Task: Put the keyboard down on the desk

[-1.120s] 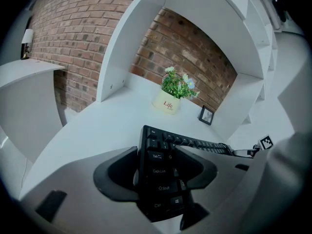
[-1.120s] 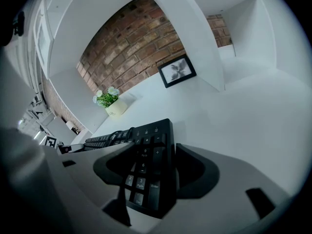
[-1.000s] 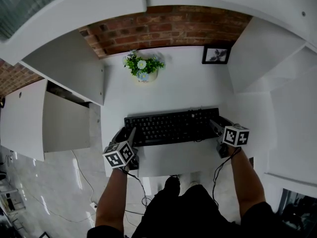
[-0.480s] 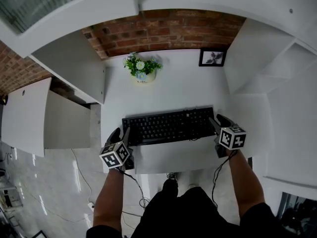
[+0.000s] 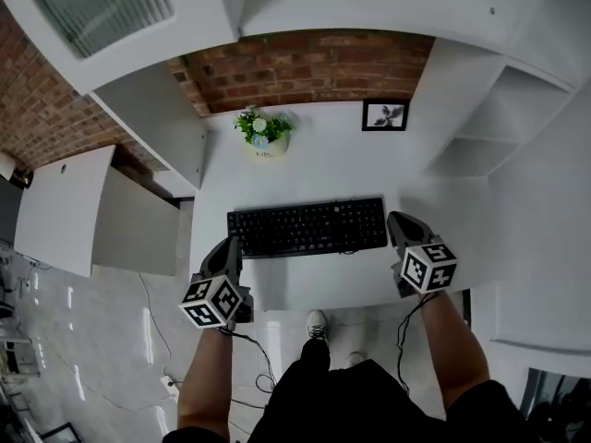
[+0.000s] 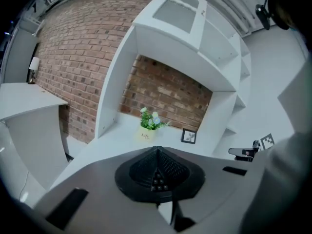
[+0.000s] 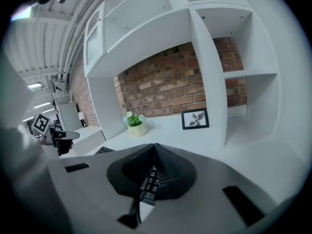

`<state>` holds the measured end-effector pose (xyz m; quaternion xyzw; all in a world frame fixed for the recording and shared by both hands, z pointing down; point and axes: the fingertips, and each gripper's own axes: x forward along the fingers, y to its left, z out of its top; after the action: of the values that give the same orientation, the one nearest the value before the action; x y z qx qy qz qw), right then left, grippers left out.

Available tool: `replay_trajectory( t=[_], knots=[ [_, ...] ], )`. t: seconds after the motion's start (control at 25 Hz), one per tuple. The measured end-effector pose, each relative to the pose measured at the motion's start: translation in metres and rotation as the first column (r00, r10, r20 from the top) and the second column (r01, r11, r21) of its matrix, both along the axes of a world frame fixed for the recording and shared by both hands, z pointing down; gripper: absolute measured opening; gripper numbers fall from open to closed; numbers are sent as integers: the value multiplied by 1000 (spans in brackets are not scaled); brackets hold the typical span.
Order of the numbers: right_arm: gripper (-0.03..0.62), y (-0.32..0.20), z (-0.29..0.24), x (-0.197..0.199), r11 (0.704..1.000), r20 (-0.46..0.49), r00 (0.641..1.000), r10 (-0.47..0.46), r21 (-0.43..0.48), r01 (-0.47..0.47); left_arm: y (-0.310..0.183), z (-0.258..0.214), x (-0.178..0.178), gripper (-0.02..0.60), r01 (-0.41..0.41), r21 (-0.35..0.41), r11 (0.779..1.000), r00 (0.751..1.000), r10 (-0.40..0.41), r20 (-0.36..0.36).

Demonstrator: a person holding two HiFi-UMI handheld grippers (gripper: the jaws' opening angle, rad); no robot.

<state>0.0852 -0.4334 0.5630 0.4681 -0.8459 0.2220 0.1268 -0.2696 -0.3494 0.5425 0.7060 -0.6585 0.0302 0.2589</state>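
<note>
Head view: the keyboard [image 5: 307, 227] lies flat on the white desk [image 5: 323, 164], between my two claws and a little ahead of both. It is a black, full-width board with dark keys. Its long side runs from one claw to the other, nearly square to the desk's front edge, and a thin cable shows at its near edge.

My left claw [image 5: 231, 247] sits just off the keyboard's left end, and my right claw [image 5: 397, 221] sits just off its right end. From above I cannot tell whether either tip touches the board.

In the left gripper view the left claw [image 6: 157, 152] has its jaws pressed together with nothing between them. It points past the keyboard toward the plant [image 6: 148, 123] and the frame [image 6: 188, 136] at the back of the desk. In the right gripper view the right claw [image 7: 155, 147] is closed the same way and is empty. A corner of the keyboard [image 7: 105, 150] shows to its left.

A second ago both claws were spread wide, with their jaws around the two ends of the keyboard. Now both have snapped closed and drawn back toward me, off the ends. The keyboard has kept its place between the plant and the front edge, and it now lies more level.
</note>
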Motion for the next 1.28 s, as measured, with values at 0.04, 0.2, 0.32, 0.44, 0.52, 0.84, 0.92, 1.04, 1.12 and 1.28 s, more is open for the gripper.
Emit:
replay_trajectory(
  t=[0.04, 0.2, 0.32, 0.44, 0.52, 0.84, 0.92, 1.04, 1.12, 1.28],
  knots=[
    [17, 6, -9, 1, 1000, 18, 1000, -12, 10, 12, 5, -9, 11, 18, -11, 14, 1000, 1000, 11, 8],
    [17, 35, -43, 9, 997, 73, 996, -60, 58, 56, 31, -44, 60, 17, -72, 63, 995, 996, 68, 51],
    [17, 61, -69, 18, 992, 94, 991, -96, 94, 87, 54, -68, 98, 17, -116, 103, 988, 991, 108, 81],
    [17, 89, -93, 29, 985, 111, 986, -126, 130, 111, 80, -86, 132, 17, -148, 136, 980, 985, 134, 107],
    [17, 110, -107, 34, 980, 117, 982, -148, 154, 130, 99, -95, 152, 17, -158, 154, 975, 984, 143, 108],
    [17, 190, -139, 56, 958, 135, 963, -234, 201, 204, 174, -109, 213, 17, -172, 182, 968, 984, 158, 86],
    [17, 206, -139, 58, 956, 140, 959, -248, 195, 219, 191, -110, 220, 17, -175, 178, 968, 983, 162, 82],
    [17, 223, -134, 55, 954, 147, 953, -265, 182, 237, 212, -110, 223, 17, -171, 172, 970, 983, 156, 95],
    [17, 232, -130, 50, 953, 154, 950, -273, 175, 246, 223, -110, 221, 17, -162, 175, 971, 984, 145, 105],
    [17, 248, -126, 36, 951, 167, 944, -283, 175, 254, 245, -111, 207, 17, -143, 175, 974, 986, 123, 116]
  ],
)
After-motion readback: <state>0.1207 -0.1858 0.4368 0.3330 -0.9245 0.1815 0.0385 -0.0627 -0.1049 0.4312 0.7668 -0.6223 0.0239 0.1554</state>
